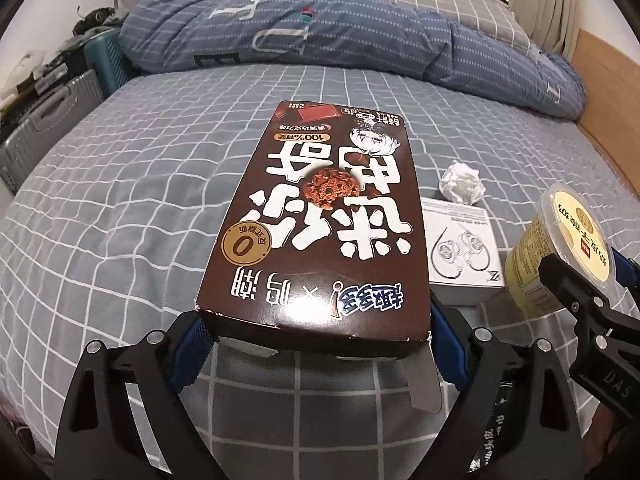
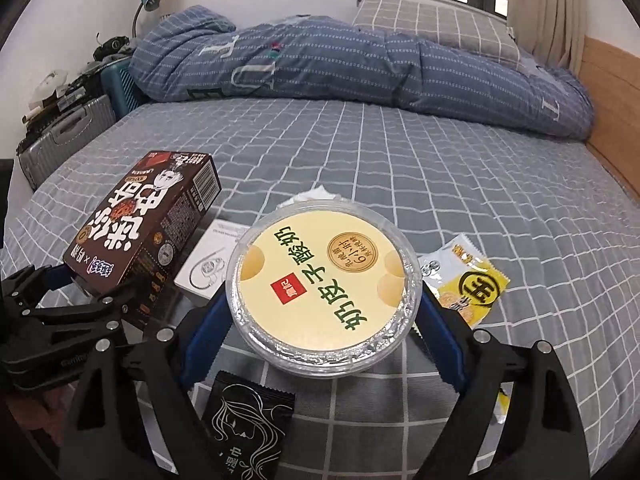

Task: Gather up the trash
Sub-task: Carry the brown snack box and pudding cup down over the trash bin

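Note:
My left gripper (image 1: 316, 338) is shut on the near end of a brown cookie box (image 1: 320, 216), blue pads on both sides, the box raised off the bed. In the right wrist view that box (image 2: 140, 232) is tilted at the left in the left gripper (image 2: 80, 292). My right gripper (image 2: 322, 322) is shut on a round yogurt cup (image 2: 324, 280) with a cream foil lid, pads against its sides. The cup (image 1: 560, 240) also shows at the right of the left wrist view. On the sheet lie a white earphone box (image 1: 464, 248), a crumpled tissue (image 1: 460, 182), a yellow-white wrapper (image 2: 464, 276) and a black sachet (image 2: 244, 420).
Everything lies on a bed with a grey checked sheet (image 2: 400, 152). A bunched blue duvet (image 1: 320, 40) and a pillow (image 2: 432, 24) fill the far side. Suitcases (image 1: 48, 120) stand beyond the left edge, and a wooden bed frame (image 1: 608, 100) runs along the right.

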Motion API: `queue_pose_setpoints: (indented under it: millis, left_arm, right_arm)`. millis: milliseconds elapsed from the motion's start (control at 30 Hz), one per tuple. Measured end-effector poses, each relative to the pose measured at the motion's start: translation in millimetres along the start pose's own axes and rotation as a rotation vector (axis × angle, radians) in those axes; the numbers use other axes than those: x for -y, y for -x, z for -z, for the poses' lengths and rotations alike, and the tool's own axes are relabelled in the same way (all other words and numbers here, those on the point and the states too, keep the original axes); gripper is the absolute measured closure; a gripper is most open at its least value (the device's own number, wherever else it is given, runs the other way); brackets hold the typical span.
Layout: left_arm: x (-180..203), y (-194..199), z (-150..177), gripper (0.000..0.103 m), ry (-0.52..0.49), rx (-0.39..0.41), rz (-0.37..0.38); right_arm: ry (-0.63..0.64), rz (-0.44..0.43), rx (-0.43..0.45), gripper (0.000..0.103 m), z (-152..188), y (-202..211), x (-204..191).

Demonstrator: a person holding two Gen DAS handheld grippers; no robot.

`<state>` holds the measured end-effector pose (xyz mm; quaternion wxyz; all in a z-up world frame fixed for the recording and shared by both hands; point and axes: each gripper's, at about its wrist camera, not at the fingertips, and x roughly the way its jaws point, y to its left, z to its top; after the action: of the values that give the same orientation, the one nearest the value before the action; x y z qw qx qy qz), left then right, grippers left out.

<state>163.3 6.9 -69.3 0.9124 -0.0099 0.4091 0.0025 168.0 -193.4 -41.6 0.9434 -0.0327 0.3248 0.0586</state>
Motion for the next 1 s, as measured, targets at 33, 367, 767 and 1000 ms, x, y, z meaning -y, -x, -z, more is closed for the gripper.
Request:
queue_pose_setpoints:
  millis: [33, 367, 767, 1000]
  left_arm:
    - [0, 3, 0, 0.014, 0.001, 0.004, 0.001]
    - [-1, 30, 1, 0.014, 0.027, 0.039, 0.028]
    - [-7, 61, 10, 0.014, 0.041, 0.065, 0.045]
    - [-7, 69, 20, 0.014, 0.041, 0.061, 0.051]
  right_arm:
    - [0.003, 0.002, 0.009, 0.020, -1, 4, 0]
    - [0.023, 0.020, 0.057, 0.020, -6, 33, -2]
    - [0.031, 0.022, 0.087, 0.020, 0, 66, -5]
    - [0.036, 0.008, 0.084, 0.020, 6, 82, -7]
